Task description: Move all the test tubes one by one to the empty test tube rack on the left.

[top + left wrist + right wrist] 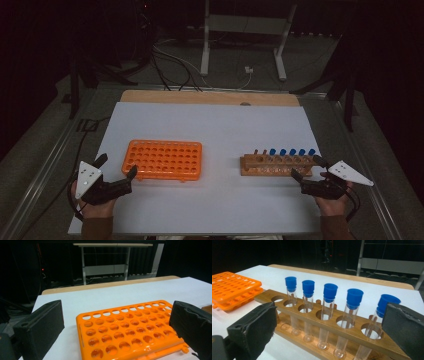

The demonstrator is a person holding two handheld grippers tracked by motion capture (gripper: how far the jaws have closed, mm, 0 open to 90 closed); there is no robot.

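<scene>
Open jaws flank orange rack [130,330], seemingly lengthwise left-right; tubes [329,315] upright.

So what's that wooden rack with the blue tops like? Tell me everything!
The wooden rack is brown wood, with a top bar full of round holes over a bottom board. Five clear tubes with blue caps stand upright in its holes; one end hole nearest the orange rack is empty. It sits flat on the white table, just ahead of the open right claw, which isn't touching it.
</scene>
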